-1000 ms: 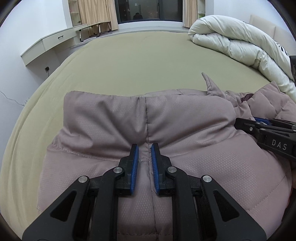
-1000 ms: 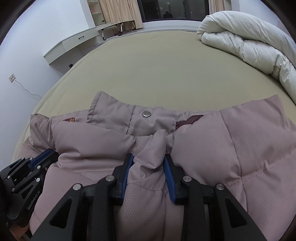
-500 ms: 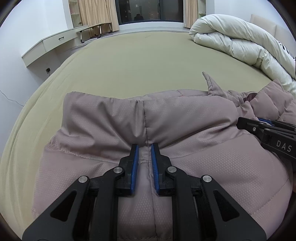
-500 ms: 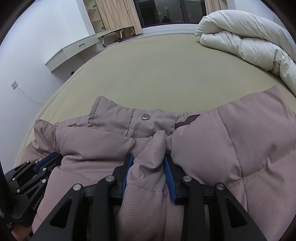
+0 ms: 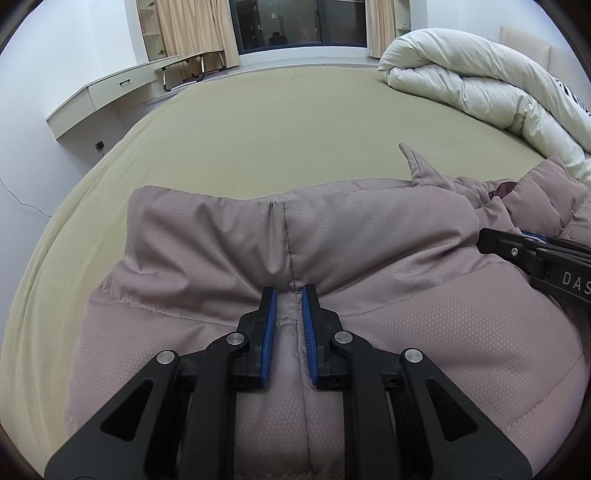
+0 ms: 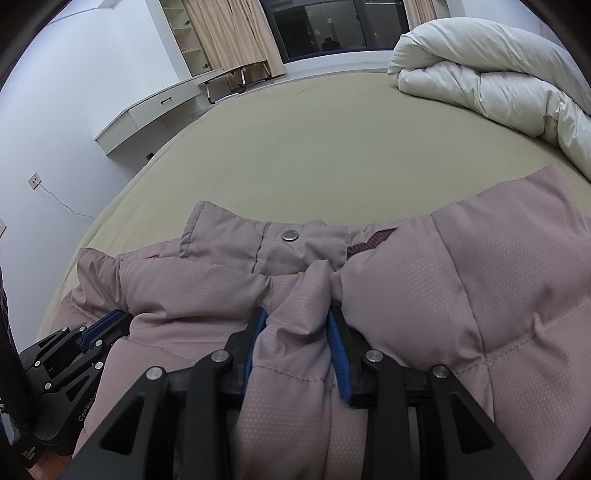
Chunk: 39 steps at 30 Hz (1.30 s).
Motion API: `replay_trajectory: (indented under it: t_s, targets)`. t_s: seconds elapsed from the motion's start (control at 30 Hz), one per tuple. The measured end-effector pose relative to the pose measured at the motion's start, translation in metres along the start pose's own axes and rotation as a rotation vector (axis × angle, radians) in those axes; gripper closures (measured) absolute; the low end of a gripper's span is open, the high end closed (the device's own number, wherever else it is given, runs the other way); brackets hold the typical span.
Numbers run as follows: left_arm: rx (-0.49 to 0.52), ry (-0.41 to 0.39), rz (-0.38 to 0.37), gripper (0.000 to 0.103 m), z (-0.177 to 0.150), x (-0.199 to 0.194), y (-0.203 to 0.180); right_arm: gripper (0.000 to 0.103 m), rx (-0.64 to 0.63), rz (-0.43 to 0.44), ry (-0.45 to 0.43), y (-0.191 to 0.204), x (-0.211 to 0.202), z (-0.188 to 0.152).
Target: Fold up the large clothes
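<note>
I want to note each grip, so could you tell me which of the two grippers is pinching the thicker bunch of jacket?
The right gripper: a fat roll of the pink jacket bulges between its fingers, while the left gripper pinches only a thin seam fold.

"DAS" on right gripper (image 5: 532,254); "GenRobo" on left gripper (image 6: 107,328)

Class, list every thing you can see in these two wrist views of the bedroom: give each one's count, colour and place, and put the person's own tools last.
Puffer jacket: one, dusty pink, lying on the near part of the bed.
Snap button: one, silver, on the jacket's collar flap.
Bed sheet: one, olive-beige, covering the bed.
Duvet: one, off-white, bundled at the bed's far right.
Wall-mounted desk: one, pale grey, on the left wall.
Curtains: beige, beside the dark window.
Left hand-held gripper: one, black with blue pads, pinching a jacket seam.
Right hand-held gripper: one, black with blue pads, clamped on a thick jacket fold.
</note>
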<state>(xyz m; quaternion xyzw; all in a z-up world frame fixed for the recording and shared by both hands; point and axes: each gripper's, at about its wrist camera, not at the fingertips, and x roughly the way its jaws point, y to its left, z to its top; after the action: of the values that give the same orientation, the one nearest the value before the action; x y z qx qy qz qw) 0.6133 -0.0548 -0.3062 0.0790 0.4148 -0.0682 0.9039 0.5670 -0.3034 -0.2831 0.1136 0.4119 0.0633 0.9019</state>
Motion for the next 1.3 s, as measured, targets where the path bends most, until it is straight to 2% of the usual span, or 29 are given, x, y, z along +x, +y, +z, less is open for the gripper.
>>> replay_trajectory:
  t_s: [0.1,0.13,0.23,0.27,0.33,0.37,0.4,0.43,0.5,0.7,0.9,1.03,1.17,1.23,1.3]
  targets:
    - [-0.007,-0.001,-0.011,0.089,-0.001,-0.008,0.001,0.061,-0.009,-0.016,0.004,0.003,-0.012,0.003]
    - [-0.011,0.003,-0.022,0.089,-0.002,-0.013,0.003,0.055,-0.002,-0.026,-0.010,0.004,-0.025,0.003]
    - [-0.037,-0.007,-0.061,0.089,-0.007,-0.040,0.007,0.035,-0.010,-0.063,-0.126,0.006,-0.073,-0.002]
    - [-0.040,-0.022,-0.066,0.089,-0.009,-0.053,0.005,0.033,-0.035,-0.098,-0.169,0.004,-0.088,-0.006]
    - [-0.008,-0.076,-0.065,0.089,-0.015,-0.076,-0.006,0.033,-0.075,-0.176,-0.169,-0.006,-0.096,-0.012]
    - [0.025,-0.096,-0.088,0.089,-0.019,-0.081,-0.015,0.034,-0.071,-0.218,-0.133,-0.019,-0.093,-0.015]
    - [0.062,-0.090,-0.074,0.089,-0.022,-0.079,-0.025,0.036,-0.049,-0.235,-0.104,-0.032,-0.089,-0.018]
    - [0.079,-0.071,-0.061,0.089,-0.022,-0.073,-0.029,0.036,-0.011,-0.239,-0.082,-0.047,-0.087,-0.020]
    - [0.047,-0.048,-0.078,0.089,-0.019,-0.063,-0.027,0.036,0.045,-0.213,-0.061,-0.072,-0.086,-0.022]
    - [0.062,-0.052,-0.041,0.089,-0.021,-0.047,-0.034,0.029,0.043,-0.191,-0.040,-0.093,-0.067,-0.021]
    - [0.033,-0.072,-0.063,0.089,-0.025,-0.036,-0.029,0.028,0.043,-0.202,-0.060,-0.093,-0.054,-0.027]
    - [0.027,-0.052,-0.076,0.089,-0.022,-0.033,-0.024,0.027,0.032,-0.224,-0.056,-0.087,-0.052,-0.027]
    - [0.004,-0.013,-0.107,0.089,-0.016,-0.064,-0.005,0.027,0.051,-0.226,-0.028,-0.077,-0.076,-0.022]
    - [-0.007,-0.058,-0.094,0.089,-0.021,-0.091,0.009,0.028,0.078,-0.152,-0.086,-0.065,-0.106,-0.023]
    - [0.015,-0.105,-0.012,0.089,-0.030,-0.109,0.019,0.028,0.041,-0.087,-0.149,-0.039,-0.133,-0.027]
